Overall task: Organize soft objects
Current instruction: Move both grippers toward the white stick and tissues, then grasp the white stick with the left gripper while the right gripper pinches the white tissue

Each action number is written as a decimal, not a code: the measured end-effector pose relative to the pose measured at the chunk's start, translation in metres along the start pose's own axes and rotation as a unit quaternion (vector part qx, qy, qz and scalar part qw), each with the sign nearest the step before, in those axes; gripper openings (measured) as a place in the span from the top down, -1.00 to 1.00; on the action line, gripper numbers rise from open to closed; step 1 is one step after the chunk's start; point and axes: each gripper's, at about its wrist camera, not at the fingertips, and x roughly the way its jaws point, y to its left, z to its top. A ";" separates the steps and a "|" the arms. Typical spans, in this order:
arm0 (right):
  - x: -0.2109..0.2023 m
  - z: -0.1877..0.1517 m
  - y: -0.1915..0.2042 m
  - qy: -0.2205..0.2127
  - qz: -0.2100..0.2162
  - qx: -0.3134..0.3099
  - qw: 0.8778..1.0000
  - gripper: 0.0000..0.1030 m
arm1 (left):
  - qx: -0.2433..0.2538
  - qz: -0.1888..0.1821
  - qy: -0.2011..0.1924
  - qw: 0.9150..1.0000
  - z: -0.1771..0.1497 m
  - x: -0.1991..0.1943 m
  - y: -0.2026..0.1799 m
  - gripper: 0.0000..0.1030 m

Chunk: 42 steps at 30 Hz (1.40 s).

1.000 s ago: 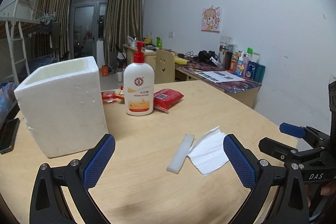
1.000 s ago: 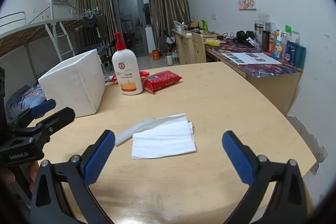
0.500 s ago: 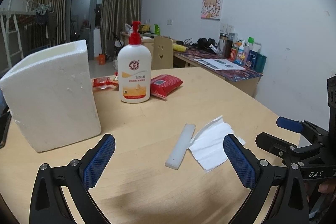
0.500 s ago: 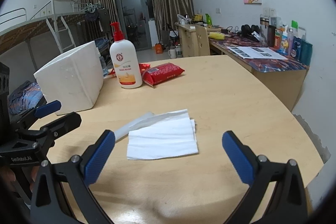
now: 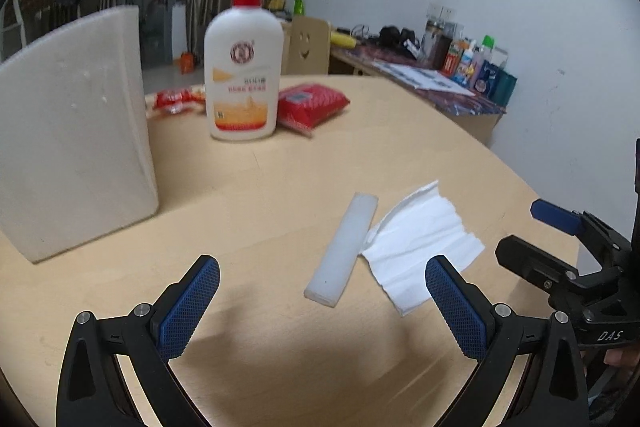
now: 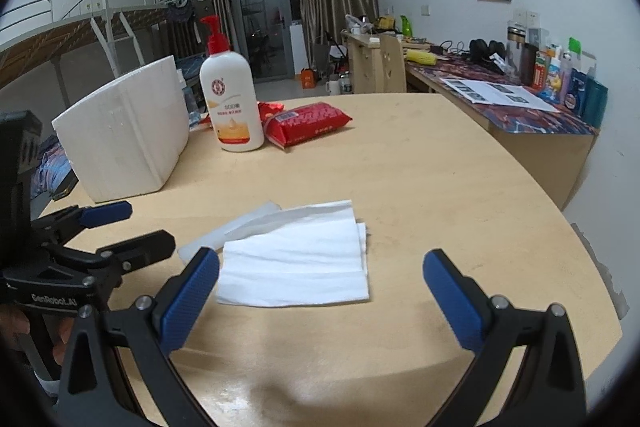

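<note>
- Left gripper (image 5: pixel 322 301): wide open, empty, low over the table (image 5: pixel 256 187), just short of the foam strip (image 5: pixel 342 247).
- Right gripper (image 6: pixel 320 291): wide open, empty, close over the tissue (image 6: pixel 296 267).
- Tissue flat, touching the strip's right side; foam box (image 5: pixel 72 155) well left of the strip.
- Likely the approach stage: nothing grasped.
- Next: lowering onto strip or tissue, closing gently.

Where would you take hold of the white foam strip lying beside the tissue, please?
Pinch the foam strip across its narrow width near the end nearest the left gripper, coming from above; its far part touches or lies under the tissue, so the near end seems freer.
</note>
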 end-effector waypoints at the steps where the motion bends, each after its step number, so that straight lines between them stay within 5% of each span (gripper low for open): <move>1: 0.002 0.000 -0.001 0.002 0.002 -0.001 1.000 -1.00 | 0.000 0.002 0.004 1.000 0.000 0.002 -0.001 -0.99; 26: 0.036 0.011 -0.008 0.044 0.039 -0.047 0.997 -1.00 | 0.028 0.011 0.080 0.996 0.002 0.045 -0.004 -0.05; 42: 0.057 0.013 -0.005 0.076 0.044 -0.067 0.994 -1.00 | 0.079 0.018 0.077 0.994 -0.001 0.048 -0.019 0.57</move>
